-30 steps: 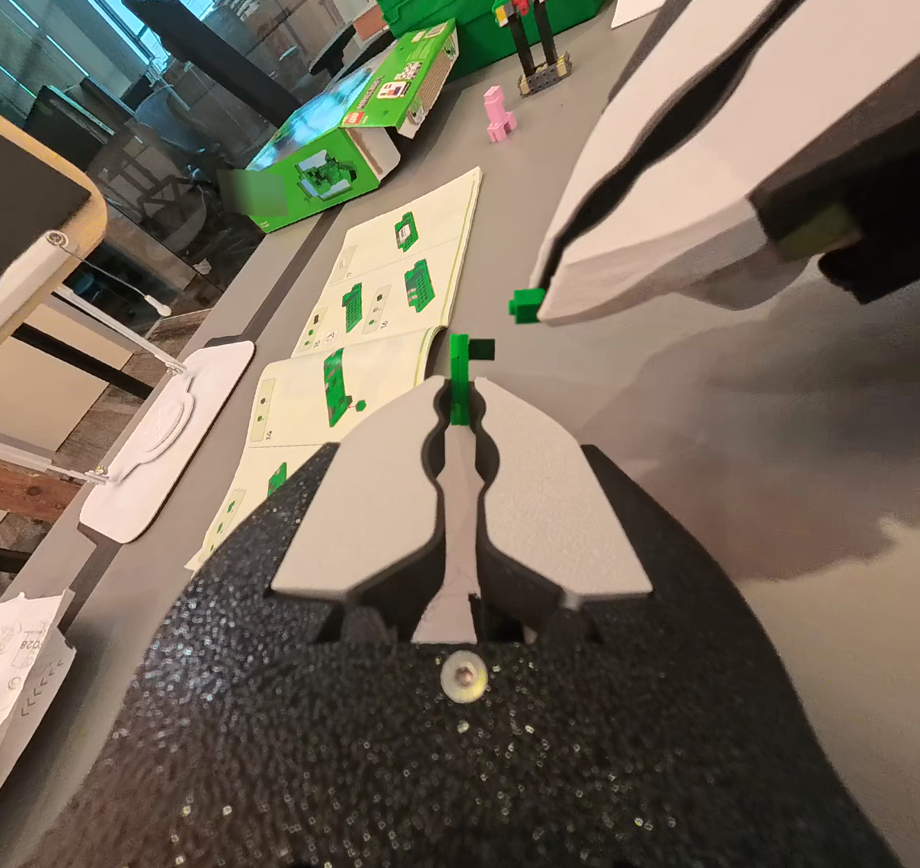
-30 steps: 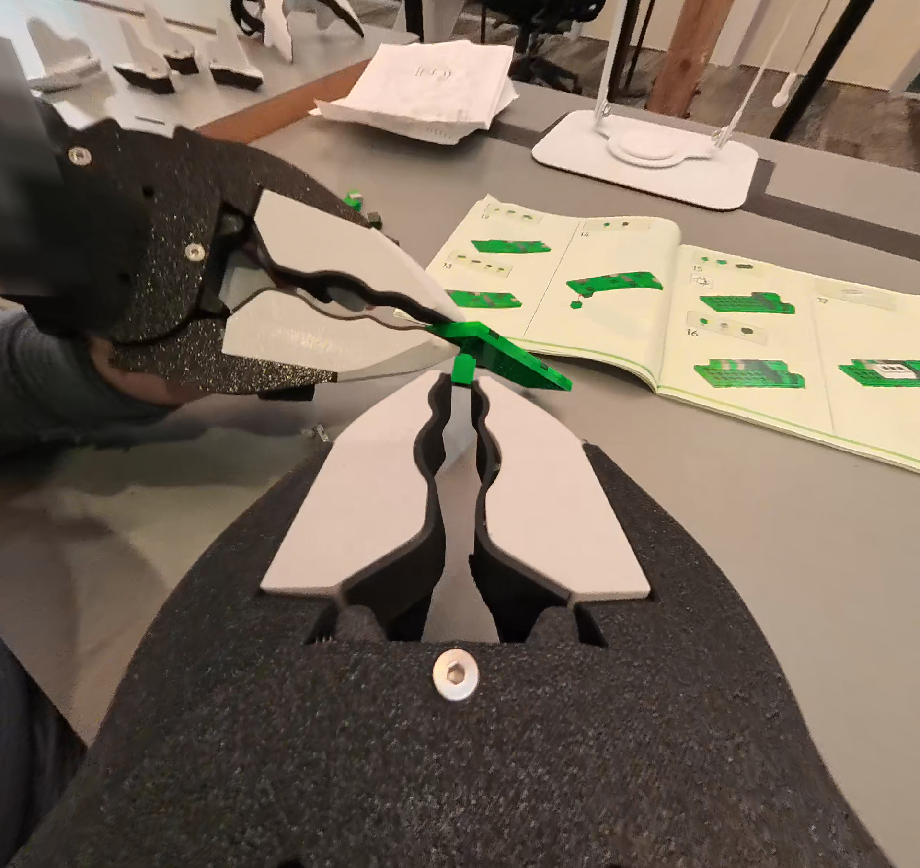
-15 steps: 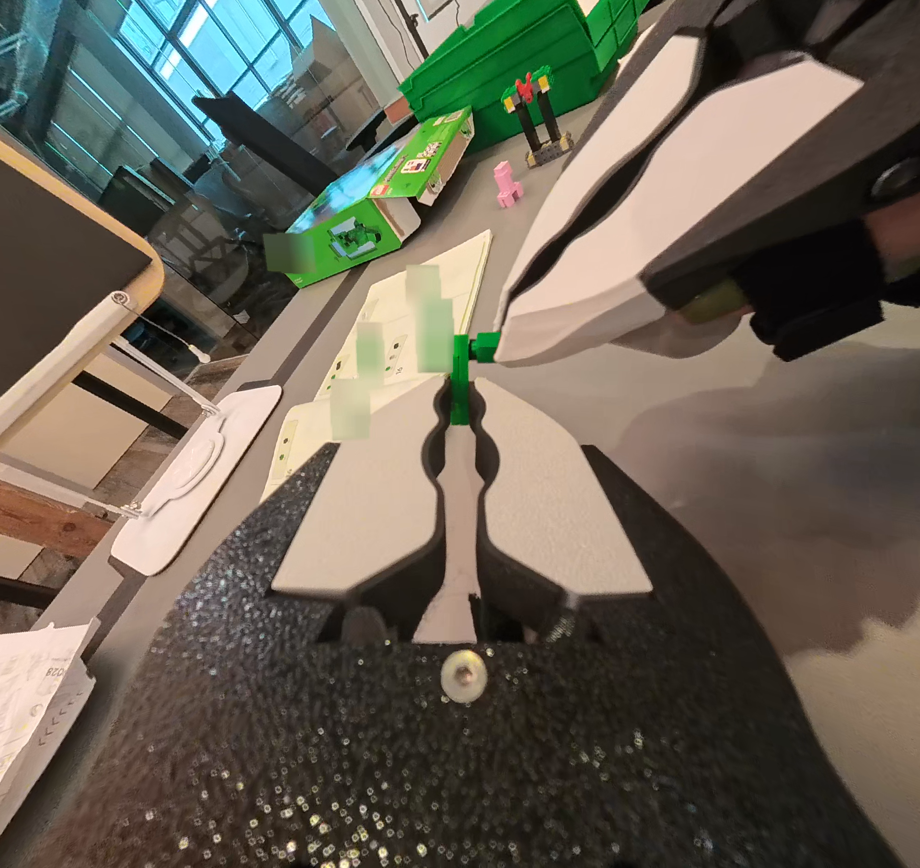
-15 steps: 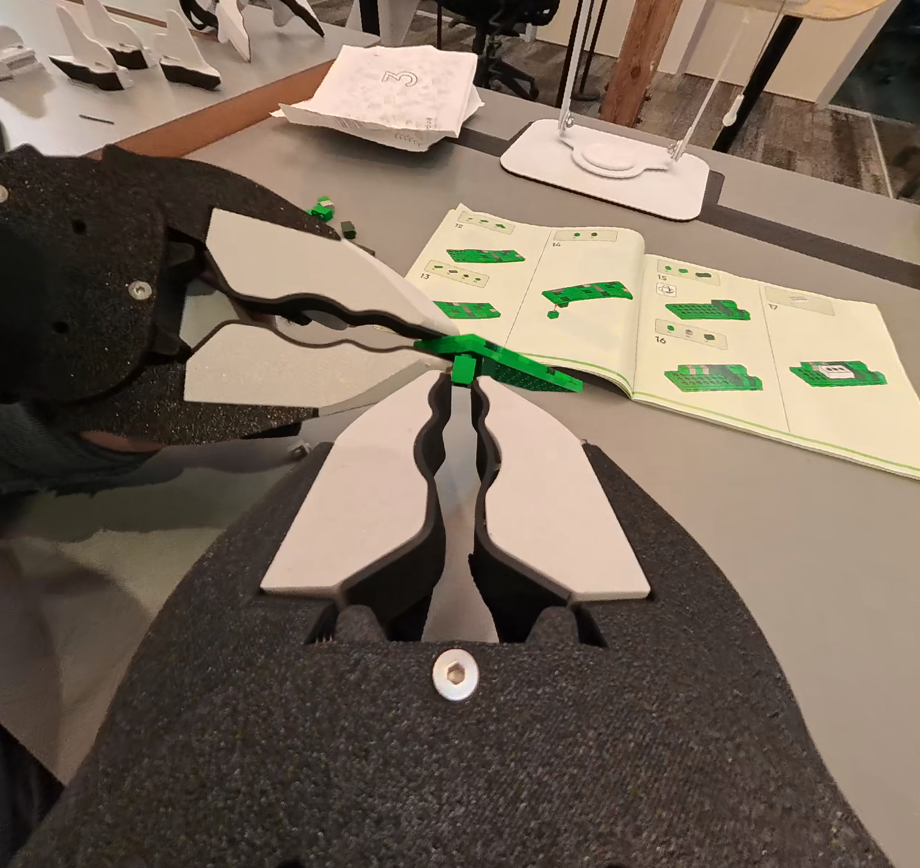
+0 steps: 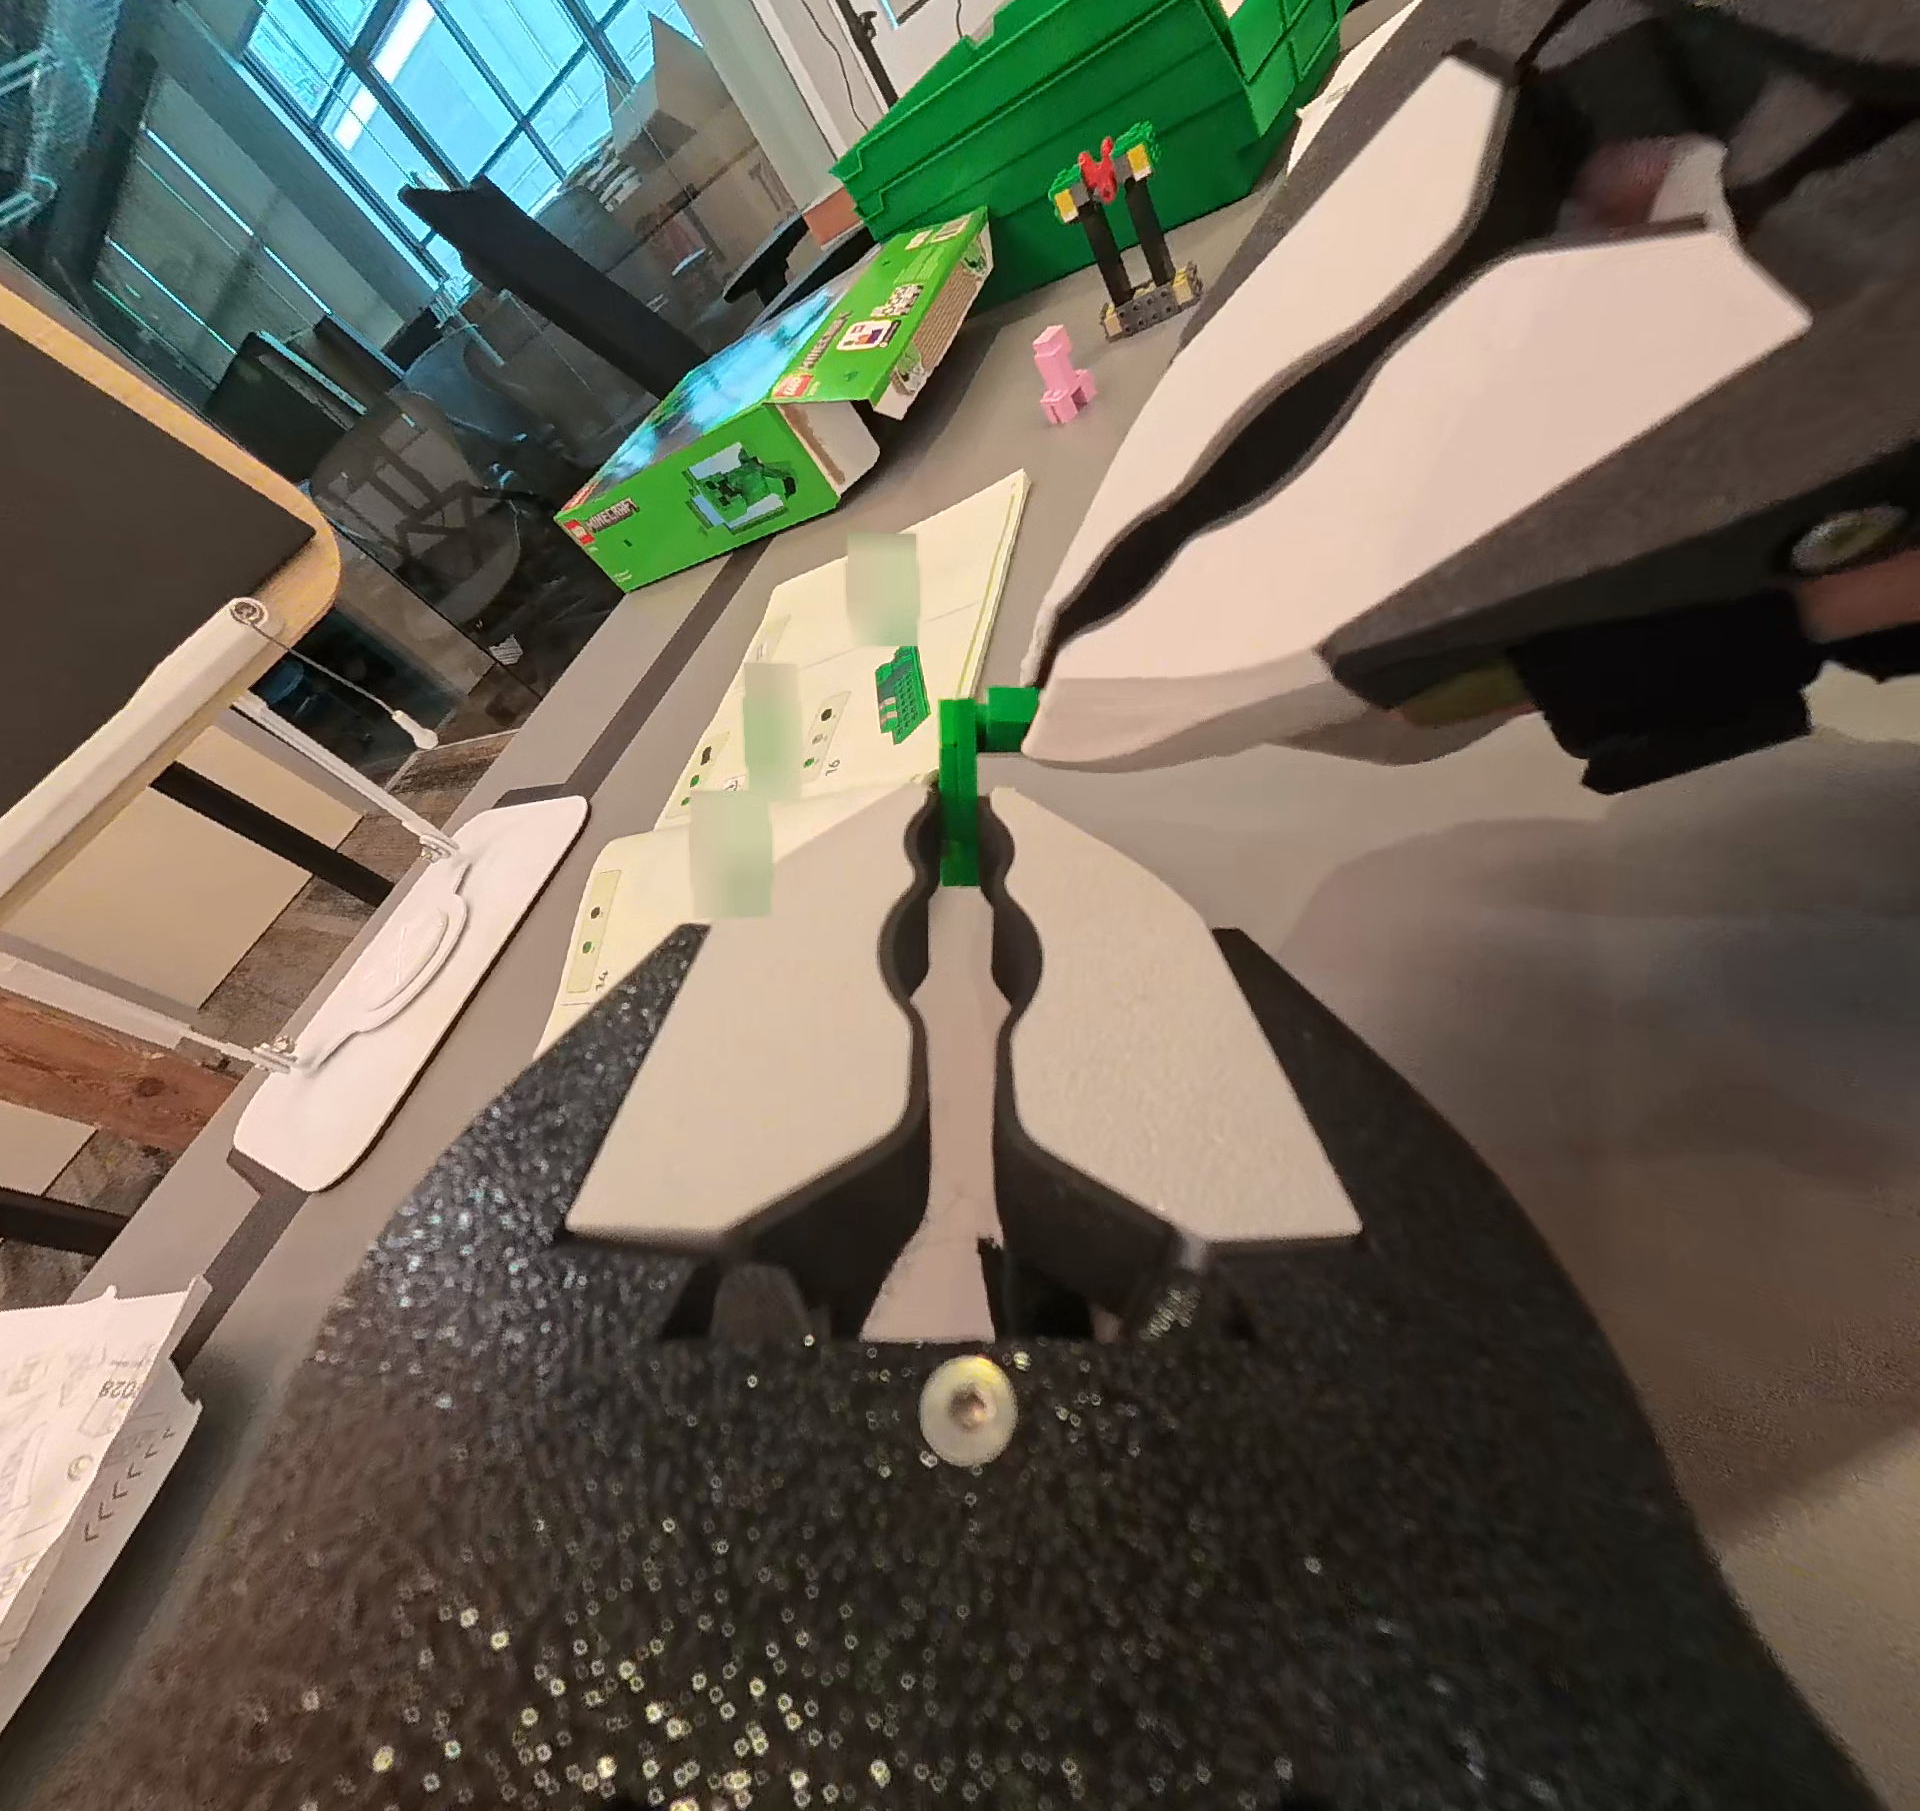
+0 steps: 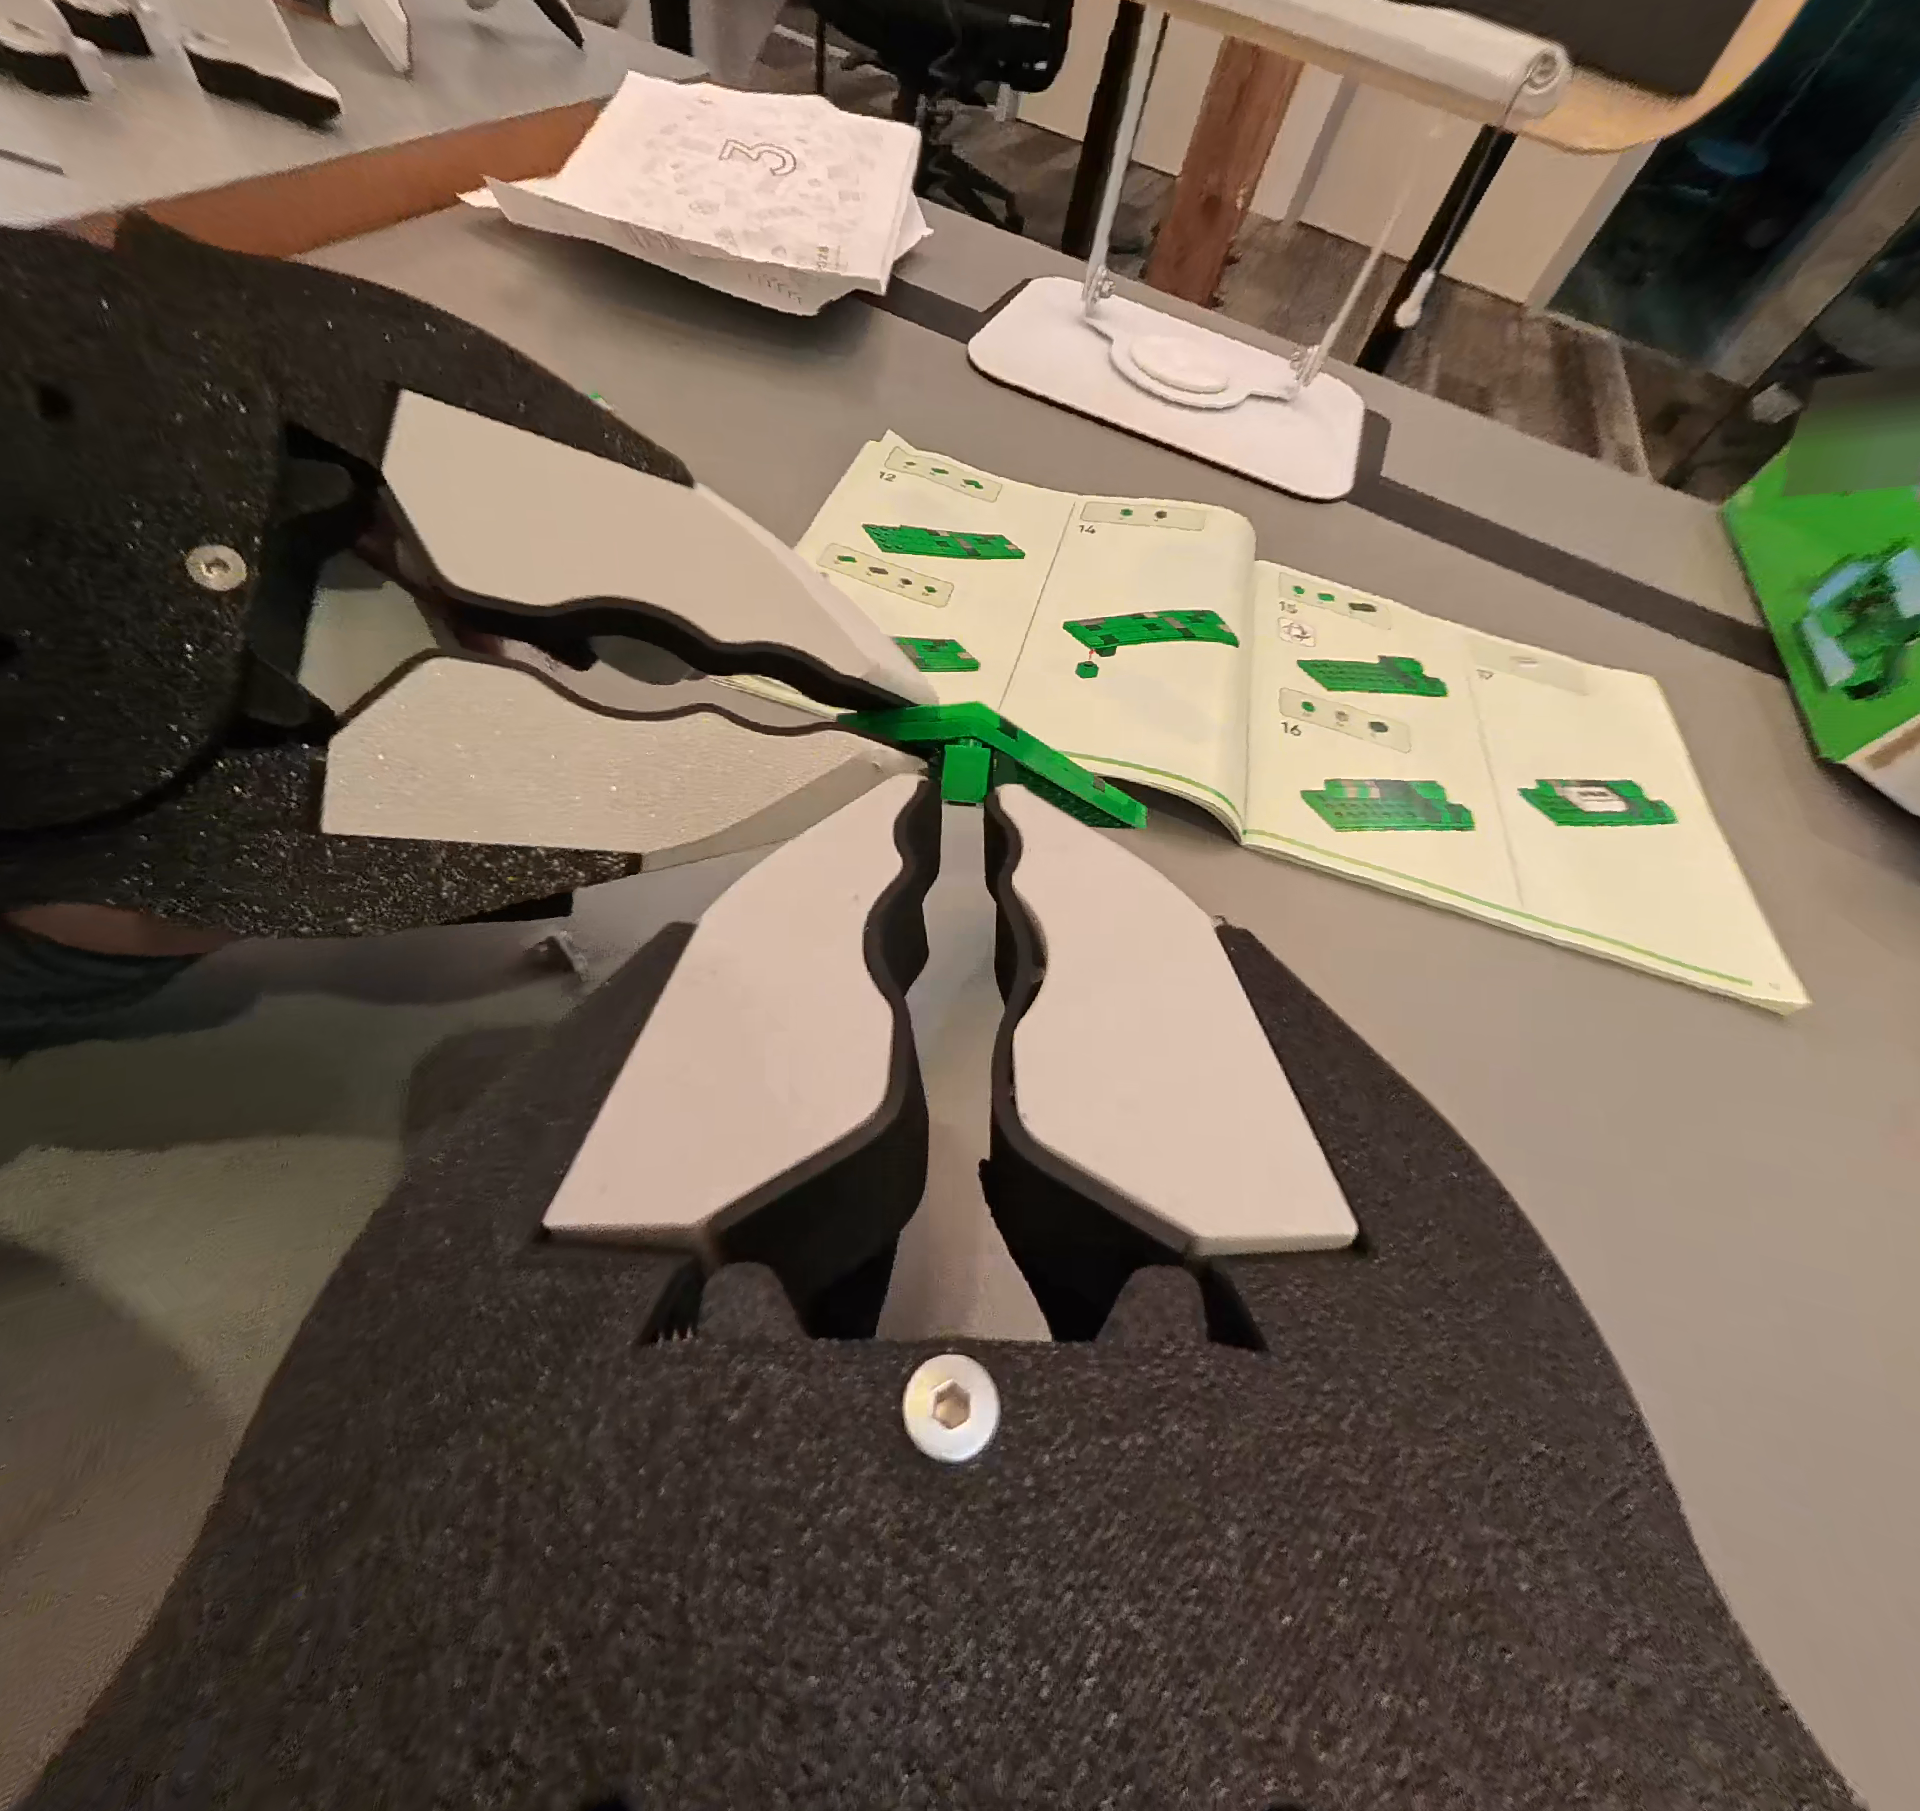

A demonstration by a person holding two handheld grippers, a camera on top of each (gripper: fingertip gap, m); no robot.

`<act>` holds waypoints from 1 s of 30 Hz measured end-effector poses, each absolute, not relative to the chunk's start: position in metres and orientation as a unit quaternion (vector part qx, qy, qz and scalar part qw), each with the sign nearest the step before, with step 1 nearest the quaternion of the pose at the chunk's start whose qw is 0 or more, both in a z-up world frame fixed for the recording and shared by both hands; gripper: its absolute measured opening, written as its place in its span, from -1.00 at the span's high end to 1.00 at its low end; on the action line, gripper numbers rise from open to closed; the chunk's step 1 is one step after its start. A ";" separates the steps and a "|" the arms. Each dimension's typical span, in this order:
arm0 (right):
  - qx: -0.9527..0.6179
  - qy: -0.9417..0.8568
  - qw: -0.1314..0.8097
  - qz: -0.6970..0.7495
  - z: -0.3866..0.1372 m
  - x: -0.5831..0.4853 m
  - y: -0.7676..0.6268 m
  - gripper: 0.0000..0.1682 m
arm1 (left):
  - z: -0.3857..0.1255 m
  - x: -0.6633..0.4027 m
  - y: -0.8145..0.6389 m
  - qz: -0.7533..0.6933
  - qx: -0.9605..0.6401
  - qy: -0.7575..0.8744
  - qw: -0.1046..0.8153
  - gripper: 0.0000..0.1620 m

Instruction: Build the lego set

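My left gripper [image 5: 958,805] is shut on a flat green lego plate [image 5: 956,774], seen edge-on above the grey table. My right gripper [image 5: 1039,722] reaches in from the upper right, shut on a small green brick [image 5: 1008,712] that touches the plate's side. In the right wrist view, my right gripper [image 6: 961,795] holds the small brick [image 6: 966,772] up against the underside of the green plate [image 6: 1049,774]. The left gripper [image 6: 894,722] holds the plate from the left. The joint itself is partly hidden by the fingertips.
An open instruction booklet [image 6: 1351,701] lies on the table [image 6: 1558,1190] just beyond the grippers. A green set box [image 5: 727,483], green bins [image 5: 1091,99], a pink figure [image 5: 1062,379] and a small black-pillared build [image 5: 1132,255] stand farther off. A white lamp base [image 6: 1174,379] and a paper bag [image 6: 727,182] sit at the back. Left and right tips are no more than a few centimetres apart.
My right gripper has brought the small green brick from a short gap away into contact with the plate. Both grippers stay shut and have tilted slightly.
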State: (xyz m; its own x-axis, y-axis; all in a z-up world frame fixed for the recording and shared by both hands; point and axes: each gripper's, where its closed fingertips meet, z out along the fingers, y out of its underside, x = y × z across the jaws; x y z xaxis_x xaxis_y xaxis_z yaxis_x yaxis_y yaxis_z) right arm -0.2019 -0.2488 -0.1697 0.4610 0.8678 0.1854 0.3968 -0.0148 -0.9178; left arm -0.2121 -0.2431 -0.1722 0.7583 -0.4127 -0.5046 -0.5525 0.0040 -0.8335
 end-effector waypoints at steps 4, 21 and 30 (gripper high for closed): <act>-0.667 -0.488 0.534 0.176 -0.172 -0.201 -0.248 0.91 | -0.175 -0.212 -0.242 0.060 -0.709 0.345 0.612 0.93; -0.715 -0.489 0.477 0.148 -0.180 -0.192 -0.236 0.92 | -0.179 -0.202 -0.231 0.042 -0.764 0.349 0.542 0.93; -0.690 -0.501 0.517 0.078 -0.175 -0.186 -0.231 0.91 | -0.173 -0.197 -0.231 0.033 -0.765 0.325 0.555 0.93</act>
State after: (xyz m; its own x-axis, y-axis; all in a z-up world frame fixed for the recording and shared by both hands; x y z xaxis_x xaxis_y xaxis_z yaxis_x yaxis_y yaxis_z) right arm -0.1864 -0.2312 -0.1749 0.4852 0.7716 0.4114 0.6112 0.0371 -0.7906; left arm -0.1971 -0.2305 -0.1730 0.7866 -0.4603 -0.4117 -0.5340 -0.1722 -0.8278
